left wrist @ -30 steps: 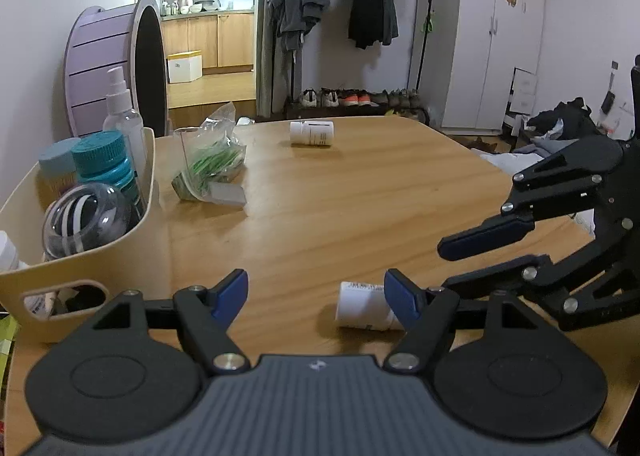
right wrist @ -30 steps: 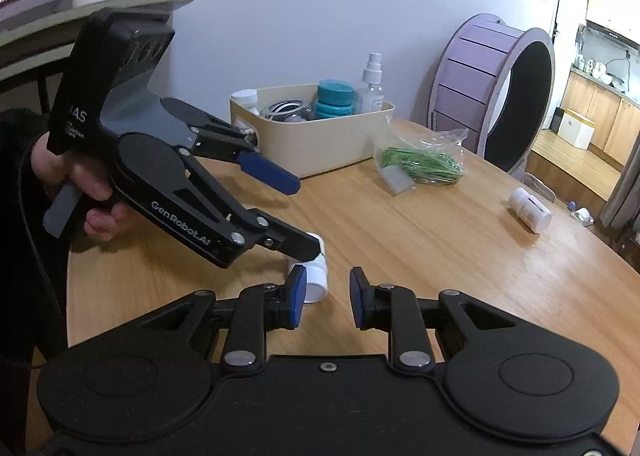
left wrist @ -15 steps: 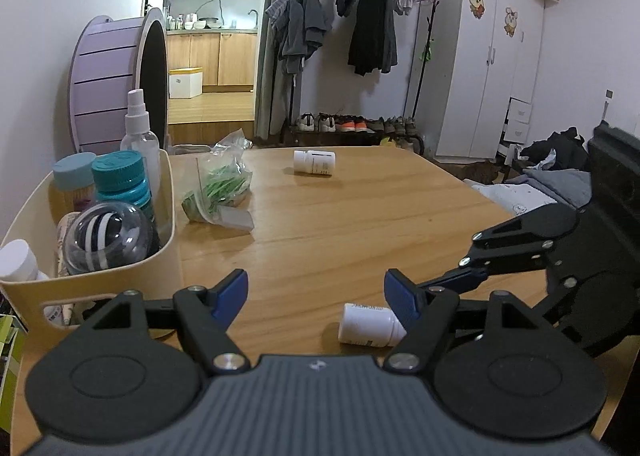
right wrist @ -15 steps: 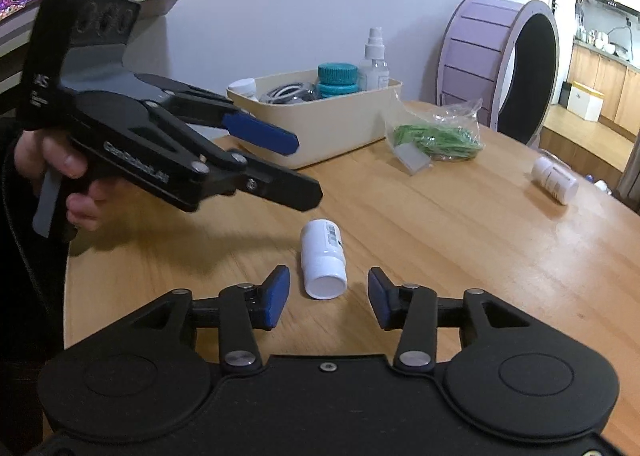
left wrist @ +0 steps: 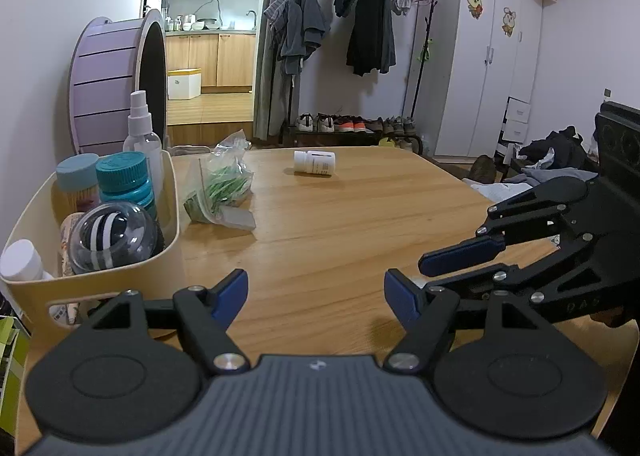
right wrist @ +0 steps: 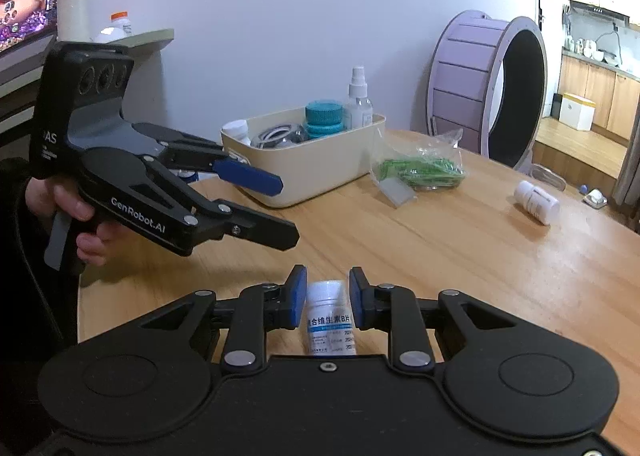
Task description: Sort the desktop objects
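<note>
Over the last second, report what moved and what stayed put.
The right gripper advanced over the near white bottle, which now lies between its blue pads; contact is unclear. The left gripper stayed open and empty. The beige bin, green bag and far bottle are unchanged.

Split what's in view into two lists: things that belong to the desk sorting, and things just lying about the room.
Job:
- white pill bottle between the right gripper fingers
- second white pill bottle lying far across the table
- bag of green sticks
- cream storage bin, already holding bottles
- left gripper, open and empty

Lying about:
- purple wheel
- clothes rack
- shoes
- monitor
</note>
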The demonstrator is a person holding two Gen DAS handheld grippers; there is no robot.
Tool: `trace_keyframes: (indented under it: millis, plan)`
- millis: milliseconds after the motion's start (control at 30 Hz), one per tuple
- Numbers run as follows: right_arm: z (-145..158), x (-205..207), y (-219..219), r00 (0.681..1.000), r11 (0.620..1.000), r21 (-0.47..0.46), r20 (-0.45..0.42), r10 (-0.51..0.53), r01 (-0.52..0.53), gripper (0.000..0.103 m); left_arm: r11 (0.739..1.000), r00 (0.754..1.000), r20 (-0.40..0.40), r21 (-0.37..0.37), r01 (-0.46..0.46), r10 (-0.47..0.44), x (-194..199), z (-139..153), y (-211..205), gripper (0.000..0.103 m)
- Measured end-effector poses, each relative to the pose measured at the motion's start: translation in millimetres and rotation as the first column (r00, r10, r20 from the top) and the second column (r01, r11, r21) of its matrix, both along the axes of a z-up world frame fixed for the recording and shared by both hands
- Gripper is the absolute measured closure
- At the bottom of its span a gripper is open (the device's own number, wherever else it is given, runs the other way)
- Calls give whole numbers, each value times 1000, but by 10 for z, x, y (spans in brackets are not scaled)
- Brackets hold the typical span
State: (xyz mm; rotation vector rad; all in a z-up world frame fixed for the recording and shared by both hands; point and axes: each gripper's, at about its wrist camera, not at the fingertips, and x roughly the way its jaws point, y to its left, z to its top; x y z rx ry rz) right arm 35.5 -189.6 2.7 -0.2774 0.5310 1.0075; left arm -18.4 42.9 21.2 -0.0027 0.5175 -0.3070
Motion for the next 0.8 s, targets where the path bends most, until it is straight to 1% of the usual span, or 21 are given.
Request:
trace_keyframes:
  millis: [100,200,300,367,400,433,500,533,667,733,800]
  plan:
    - [-60,-6,17,1000,999,-41,-15,8,-9,79,1000,1000,-5,2,6,-6,8,-10,-14,29]
    - [-29,-39,-41,1000,1000,-30,-7,3,-3,78,1000,1000,-4,0,17,-17,9,-10,-25,29]
    - [25,-59,-112,1000,1000,-23,7,-6,6,74,1000,1000,-5,5,21,-21,13,-18,-36,29]
    - [13,-48,-100,1000,999,-35,5,-11,11,74,1000,1000,-8,6,18,-18,15,-21,-39,29]
    - [2,-28,-70,1000,999,-47,3,-7,8,71,1000,1000,-8,6,18,-18,14,-22,-40,29]
    - [-17,-20,-32,1000,998,-59,0,-5,5,67,1000,1000,-7,6,19,-19,8,-21,-40,29]
    - [-55,-4,42,1000,997,-81,-5,1,-1,62,1000,1000,-5,8,19,-19,-1,-21,-37,29]
    - [-68,0,71,1000,996,-88,-7,5,-5,62,1000,1000,-6,8,18,-18,-2,-22,-31,29]
    - [-155,24,169,999,991,-135,-31,15,-20,64,1000,1000,-7,4,15,-15,-9,-21,-10,29]
    - [-204,45,180,999,988,-154,-48,10,-17,76,1000,1000,-7,-2,18,-18,-12,-18,-1,29]
    - [-183,67,133,998,992,-130,-56,-5,-2,76,1000,1000,-6,-8,21,-21,-16,-14,8,29]
